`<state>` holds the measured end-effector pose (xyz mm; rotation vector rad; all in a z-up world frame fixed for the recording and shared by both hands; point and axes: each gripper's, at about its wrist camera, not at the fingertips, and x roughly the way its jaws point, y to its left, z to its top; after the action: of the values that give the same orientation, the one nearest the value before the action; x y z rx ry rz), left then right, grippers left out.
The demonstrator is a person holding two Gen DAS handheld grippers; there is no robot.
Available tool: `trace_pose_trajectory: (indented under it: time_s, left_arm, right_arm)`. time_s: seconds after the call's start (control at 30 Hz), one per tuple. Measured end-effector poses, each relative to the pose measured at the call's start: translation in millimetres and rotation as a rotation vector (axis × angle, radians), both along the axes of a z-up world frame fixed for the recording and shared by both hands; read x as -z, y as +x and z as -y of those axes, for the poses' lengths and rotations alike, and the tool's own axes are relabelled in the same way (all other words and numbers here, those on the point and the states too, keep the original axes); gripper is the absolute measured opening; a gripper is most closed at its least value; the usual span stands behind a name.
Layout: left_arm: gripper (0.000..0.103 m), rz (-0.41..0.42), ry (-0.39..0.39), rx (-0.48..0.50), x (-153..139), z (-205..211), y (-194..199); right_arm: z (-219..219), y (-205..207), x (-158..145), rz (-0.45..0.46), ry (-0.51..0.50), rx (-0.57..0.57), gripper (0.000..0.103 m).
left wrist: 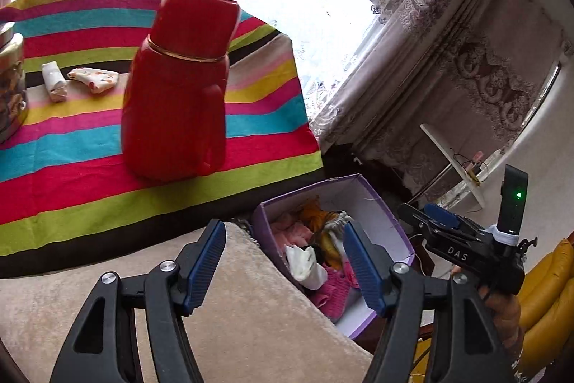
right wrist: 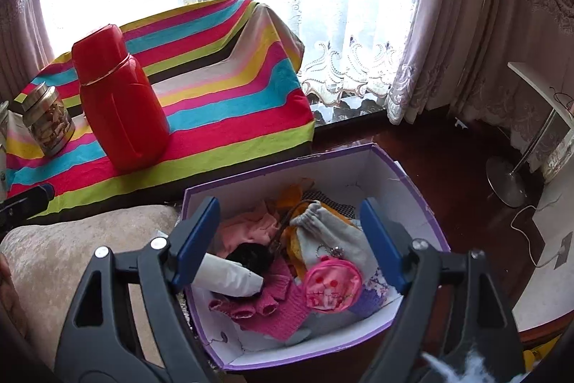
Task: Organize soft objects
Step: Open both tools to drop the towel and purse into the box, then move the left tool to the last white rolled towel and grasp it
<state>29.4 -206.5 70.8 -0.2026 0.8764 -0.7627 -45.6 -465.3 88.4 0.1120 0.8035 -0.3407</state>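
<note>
My left hand-held gripper [left wrist: 285, 261] and right hand-held gripper [right wrist: 288, 239] both hang with jaws apart and empty above one purple box [right wrist: 405, 174]. The box holds one grey drawstring pouch [right wrist: 323, 232], one pink round purse [right wrist: 332, 284] and one white roll [right wrist: 233, 277]. Beyond the box, two folded cloths [left wrist: 93, 79] lie on the striped counter [left wrist: 71, 174] beside one red flask [left wrist: 175, 88].
</note>
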Motion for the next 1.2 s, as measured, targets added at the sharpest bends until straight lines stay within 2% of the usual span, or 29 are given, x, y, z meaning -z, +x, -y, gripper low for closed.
trace_pose_trajectory:
  time_s: [0.2, 0.43, 0.67, 0.8, 0.93, 1.2]
  left_arm:
    - [0.069, 0.029, 0.026, -0.099, -4, -44, 4]
    - [0.069, 0.089, 0.096, -0.319, -8, -102, 20]
    - [0.069, 0.104, 0.160, -0.374, -2, -126, 54]
    - [0.069, 0.113, 0.245, -0.392, 3, -116, 94]
    - [0.069, 0.100, 0.298, -0.405, 14, -111, 145]
    - [0.068, 0.035, 0.324, -0.492, 45, -104, 252]
  right_arm:
    - [-42, 8, 4, 0.002, 0.032, -0.152, 0.083]
    - [-108, 20, 13, -0.019, 0.023, -0.322, 0.083]
    - [-164, 40, 15, -0.028, -0.021, -0.443, 0.083]
    - [-194, 56, 11, -0.012, -0.036, -0.519, 0.083]
    - [-224, 77, 1, 0.021, -0.046, -0.593, 0.083]
    - [-260, 123, -17, 0.074, -0.064, -0.654, 0.083]
